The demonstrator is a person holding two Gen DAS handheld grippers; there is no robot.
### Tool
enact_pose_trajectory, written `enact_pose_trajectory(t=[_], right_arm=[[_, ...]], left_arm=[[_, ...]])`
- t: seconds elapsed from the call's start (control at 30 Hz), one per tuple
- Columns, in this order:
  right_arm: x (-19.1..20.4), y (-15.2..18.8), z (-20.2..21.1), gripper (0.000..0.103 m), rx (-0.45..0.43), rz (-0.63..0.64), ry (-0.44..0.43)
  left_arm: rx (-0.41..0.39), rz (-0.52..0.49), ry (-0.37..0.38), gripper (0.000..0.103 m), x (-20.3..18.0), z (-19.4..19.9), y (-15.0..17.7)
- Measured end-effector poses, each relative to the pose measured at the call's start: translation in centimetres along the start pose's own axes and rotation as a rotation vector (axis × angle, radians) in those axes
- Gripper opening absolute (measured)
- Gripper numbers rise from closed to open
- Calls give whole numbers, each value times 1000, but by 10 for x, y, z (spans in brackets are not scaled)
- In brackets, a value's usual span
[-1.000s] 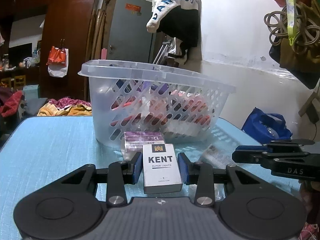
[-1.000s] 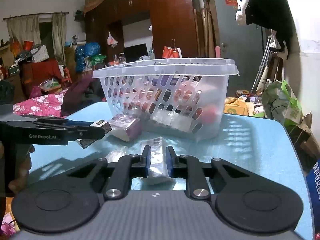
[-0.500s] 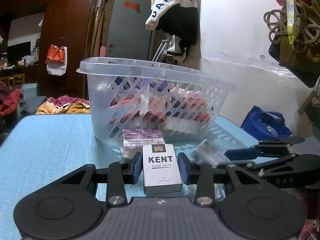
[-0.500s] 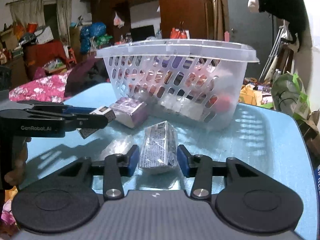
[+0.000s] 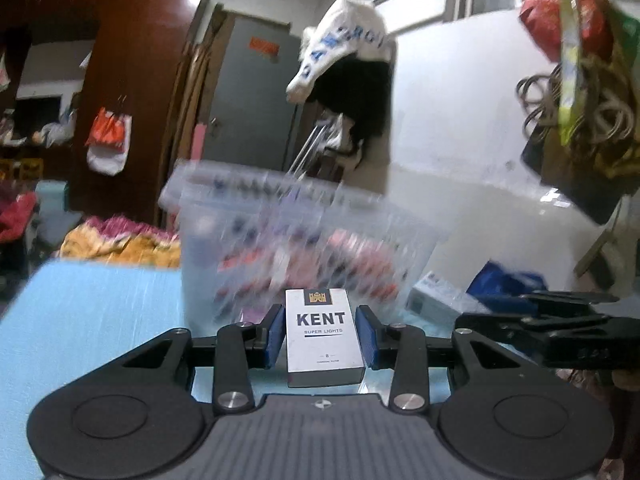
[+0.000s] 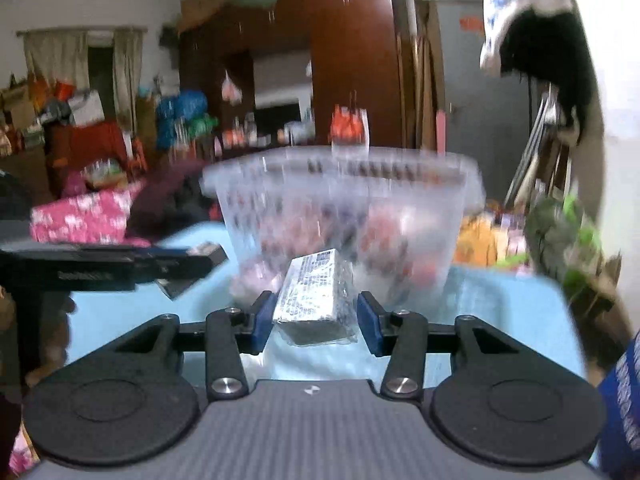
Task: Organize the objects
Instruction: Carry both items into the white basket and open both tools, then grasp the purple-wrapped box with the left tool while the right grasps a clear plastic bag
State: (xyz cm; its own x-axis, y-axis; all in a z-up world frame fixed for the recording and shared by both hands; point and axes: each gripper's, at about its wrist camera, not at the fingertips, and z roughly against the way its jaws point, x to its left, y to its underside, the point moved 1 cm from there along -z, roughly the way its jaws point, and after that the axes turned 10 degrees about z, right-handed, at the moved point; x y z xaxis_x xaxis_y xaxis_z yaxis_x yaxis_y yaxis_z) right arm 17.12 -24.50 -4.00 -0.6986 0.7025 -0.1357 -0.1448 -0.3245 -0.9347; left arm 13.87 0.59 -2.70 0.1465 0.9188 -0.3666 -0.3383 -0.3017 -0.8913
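Left of the left gripper (image 5: 320,330) spreads the bare blue counter (image 5: 92,312), with a heap of yellow and pink cloth (image 5: 120,240) beyond its far edge. Straight ahead of the fingers (image 5: 274,334) stands the clear slotted basket (image 5: 304,240) (badly blurred), holding red and dark packs that cannot be told apart. The left gripper's fingers clamp a white Kent pack (image 5: 324,340) upright between them, lifted clear of the counter. To their right, a wrapped carton (image 5: 434,298) sits ahead of the other tool.

In the right wrist view, the left tool and its pack lie off to the left, the basket (image 6: 344,220) directly ahead. The right gripper (image 6: 316,322) has its fingers (image 6: 368,328) set around a cellophane-wrapped pack (image 6: 316,300), touching its left side; contact on the right is unclear.
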Motion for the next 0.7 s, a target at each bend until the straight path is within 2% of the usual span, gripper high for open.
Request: enact_pose_trajectory(t=[0.1, 0.2, 0.23, 0.27, 0.3, 0.4, 0.47, 0.5, 0.57, 0.6, 0.7], right_arm=[[-6, -39, 13, 49, -105, 24, 27], [-21, -84, -2, 49, -153, 40, 63], [-28, -96, -13, 50, -148, 46, 75], [-34, -104, -28, 51, -114, 52, 74], [-38, -108, -42, 52, -86, 45, 70], [-39, -103, -63, 75, -37, 55, 81], [-32, -89, -49, 87, -72, 56, 94], [-29, -81, -40, 94, -88, 41, 89], [-20, -59, -22, 99, -92, 13, 66], [-14, -46, -21, 102, -53, 24, 31], [10, -10, -39, 102, 81, 52, -43]], left_arm=[[-67, -47, 15, 43, -18, -2, -44], [-108, -69, -15, 43, -31, -27, -92], [-83, -86, -29, 49, -34, -41, -103], [-28, -107, -49, 64, -35, -62, -112], [6, -117, -74, 72, -32, -80, -115], [54, -111, -164, 73, -23, -103, -107], [23, -84, -122, 73, -18, -86, -97], [5, -69, -91, 76, -15, -71, -89], [-15, -67, -81, 87, -13, -49, -74], [-20, -69, -100, 92, -11, -40, -62], [41, -106, -144, 92, -6, -40, -31]])
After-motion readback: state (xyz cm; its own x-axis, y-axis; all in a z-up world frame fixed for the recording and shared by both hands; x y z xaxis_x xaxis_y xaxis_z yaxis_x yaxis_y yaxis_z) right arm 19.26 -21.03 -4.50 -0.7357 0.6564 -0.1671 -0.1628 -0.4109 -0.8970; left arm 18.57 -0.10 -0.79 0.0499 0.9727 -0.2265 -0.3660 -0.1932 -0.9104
